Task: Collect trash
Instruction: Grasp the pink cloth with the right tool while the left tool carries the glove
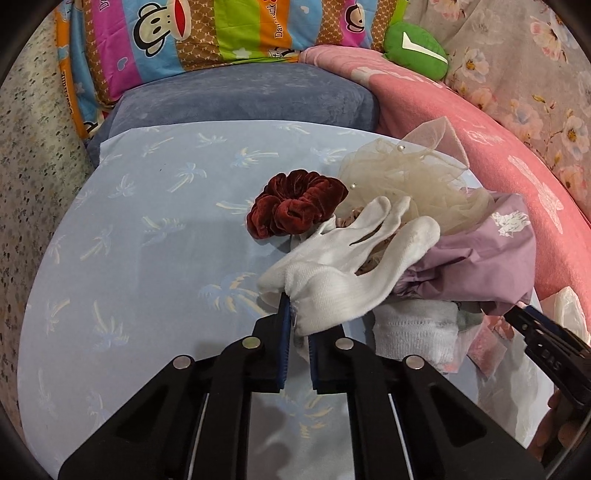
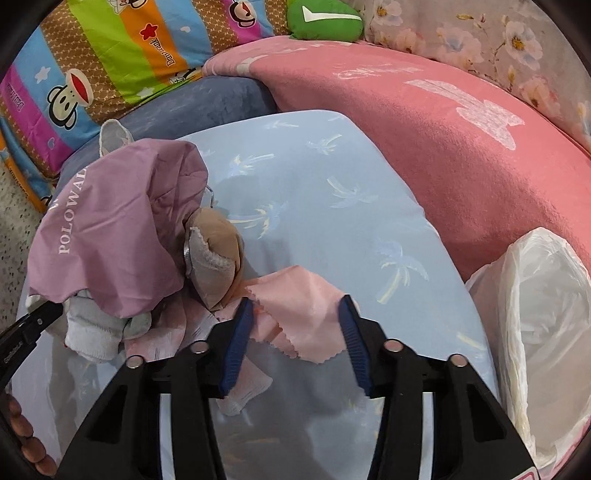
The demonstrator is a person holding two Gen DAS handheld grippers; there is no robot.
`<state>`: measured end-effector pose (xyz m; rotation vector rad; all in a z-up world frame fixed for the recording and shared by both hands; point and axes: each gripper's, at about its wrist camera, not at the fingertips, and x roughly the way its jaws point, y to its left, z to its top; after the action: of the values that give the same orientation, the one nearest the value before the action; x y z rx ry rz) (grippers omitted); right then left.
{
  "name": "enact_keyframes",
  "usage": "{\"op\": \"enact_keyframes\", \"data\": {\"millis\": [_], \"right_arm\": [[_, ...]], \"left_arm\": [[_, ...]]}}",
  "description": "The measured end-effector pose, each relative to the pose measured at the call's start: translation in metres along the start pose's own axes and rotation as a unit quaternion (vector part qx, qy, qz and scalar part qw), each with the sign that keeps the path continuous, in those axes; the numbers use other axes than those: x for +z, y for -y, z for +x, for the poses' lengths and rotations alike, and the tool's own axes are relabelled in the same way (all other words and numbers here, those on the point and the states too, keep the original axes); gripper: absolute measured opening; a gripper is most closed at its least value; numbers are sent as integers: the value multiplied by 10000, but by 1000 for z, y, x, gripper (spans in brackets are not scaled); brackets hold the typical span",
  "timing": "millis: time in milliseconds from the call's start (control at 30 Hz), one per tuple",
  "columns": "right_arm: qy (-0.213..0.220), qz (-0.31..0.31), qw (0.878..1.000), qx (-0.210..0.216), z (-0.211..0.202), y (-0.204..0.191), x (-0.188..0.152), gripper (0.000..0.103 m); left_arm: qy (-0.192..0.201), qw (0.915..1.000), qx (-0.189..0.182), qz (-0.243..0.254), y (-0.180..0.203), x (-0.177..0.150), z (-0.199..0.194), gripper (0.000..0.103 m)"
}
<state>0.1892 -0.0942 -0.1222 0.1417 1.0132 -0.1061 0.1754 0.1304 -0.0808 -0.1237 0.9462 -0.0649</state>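
My left gripper [image 1: 297,317] is shut on the cuff of a white glove [image 1: 351,266] and holds it above the light blue palm-print sheet [image 1: 147,240]. Behind the glove lie a dark red velvet scrunchie [image 1: 295,206], cream tulle [image 1: 406,177], a purple cloth bag [image 1: 480,251] and a white sock [image 1: 413,332]. My right gripper [image 2: 295,306] is open, its jaws on either side of a pink cloth [image 2: 295,310] on the sheet [image 2: 332,206]. Left of it are the purple bag [image 2: 110,229], a beige stocking bundle [image 2: 218,254] and a grey-white sock [image 2: 96,332]. A white plastic bag [image 2: 535,314] sits at the right.
A pink blanket [image 2: 424,147] borders the sheet on the right, a blue-grey cushion [image 1: 243,96] and a colourful monkey-print quilt [image 1: 221,33] at the back, and a green plush [image 2: 325,20]. The other gripper's tip shows at the edge of each view.
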Motion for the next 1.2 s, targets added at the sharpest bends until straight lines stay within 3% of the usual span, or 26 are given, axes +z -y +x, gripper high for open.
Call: {"op": "enact_keyframes", "data": {"millis": [67, 100, 400, 733, 1200], "right_arm": [[-118, 35, 9999, 91, 5, 0, -2, 4], [-130, 48, 9998, 121, 5, 1, -4, 2], [65, 103, 9995, 296, -35, 4, -24, 1], [393, 125, 9983, 422, -104, 16, -50, 1], [764, 432, 9961, 33, -161, 72, -76, 2]], "left_arm": [[15, 10000, 6, 6, 2, 0, -3, 8], [27, 10000, 7, 10, 2, -1, -5, 7], [235, 9997, -7, 73, 13, -6, -35, 6], [497, 9973, -382, 372, 52, -21, -79, 5], [620, 9864, -982, 1164, 135, -42, -107, 5]]}}
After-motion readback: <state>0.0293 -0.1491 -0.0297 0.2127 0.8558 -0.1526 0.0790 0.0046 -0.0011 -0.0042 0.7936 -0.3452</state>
